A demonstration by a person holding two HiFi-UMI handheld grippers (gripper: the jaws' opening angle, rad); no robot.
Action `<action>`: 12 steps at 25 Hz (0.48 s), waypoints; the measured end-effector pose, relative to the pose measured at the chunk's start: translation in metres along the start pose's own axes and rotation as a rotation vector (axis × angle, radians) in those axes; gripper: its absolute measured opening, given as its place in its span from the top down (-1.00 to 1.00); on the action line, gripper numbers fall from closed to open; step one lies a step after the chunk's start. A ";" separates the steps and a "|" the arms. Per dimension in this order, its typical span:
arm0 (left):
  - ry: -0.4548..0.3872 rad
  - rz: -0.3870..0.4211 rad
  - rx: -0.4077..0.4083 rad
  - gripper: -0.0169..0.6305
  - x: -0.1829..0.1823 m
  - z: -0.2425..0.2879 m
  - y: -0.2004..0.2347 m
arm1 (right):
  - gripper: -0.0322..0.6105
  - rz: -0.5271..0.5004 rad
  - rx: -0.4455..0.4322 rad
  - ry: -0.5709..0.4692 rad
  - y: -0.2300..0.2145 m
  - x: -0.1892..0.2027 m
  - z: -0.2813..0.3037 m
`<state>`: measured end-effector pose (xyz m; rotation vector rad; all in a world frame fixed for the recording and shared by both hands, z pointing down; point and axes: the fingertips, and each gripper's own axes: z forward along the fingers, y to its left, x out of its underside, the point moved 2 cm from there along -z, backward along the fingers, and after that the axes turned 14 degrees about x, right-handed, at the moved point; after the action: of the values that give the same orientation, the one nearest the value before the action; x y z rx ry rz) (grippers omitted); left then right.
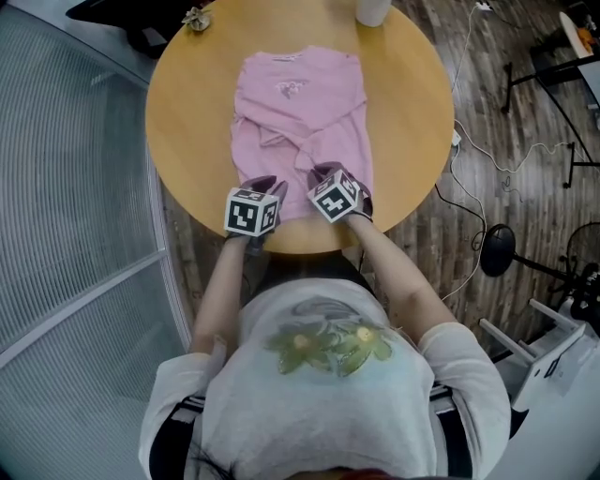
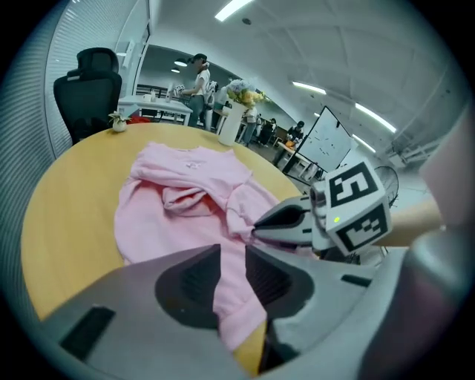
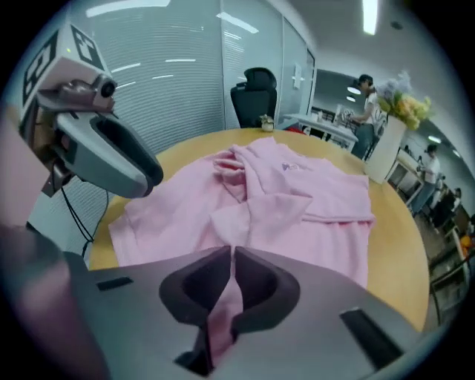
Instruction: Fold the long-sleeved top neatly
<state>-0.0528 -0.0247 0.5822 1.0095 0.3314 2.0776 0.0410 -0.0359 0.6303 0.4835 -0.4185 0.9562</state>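
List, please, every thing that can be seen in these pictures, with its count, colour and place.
table: one, light wood, round, in the middle of the head view
long-sleeved top: one, pink, lying on the table, sleeves laid across its front
vase: one, white, far edge of the table
small ornament: one, pale, far left edge of the table
office chair: one, black, beyond the table
whiteboard: one, white, in the room behind
cable: one, white, on the wooden floor right of the table
left gripper: one, grey, shut on the near hem of the top
right gripper: one, grey, shut on the near hem beside it
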 end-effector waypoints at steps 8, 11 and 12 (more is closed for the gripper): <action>-0.023 -0.033 -0.037 0.68 0.000 -0.016 0.021 | 0.81 -0.053 0.109 -0.244 -0.087 -0.045 -0.079; 0.000 0.069 -0.109 0.67 -0.019 -0.009 0.032 | 0.82 -0.033 0.147 -0.345 -0.116 -0.073 -0.114; 0.019 0.124 -0.143 0.55 -0.028 -0.005 0.037 | 0.82 -0.030 0.159 -0.377 -0.122 -0.082 -0.123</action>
<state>-0.0662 -0.0695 0.5835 0.9453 0.1298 2.1898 0.1178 -0.0812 0.4609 0.8177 -0.6754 0.8732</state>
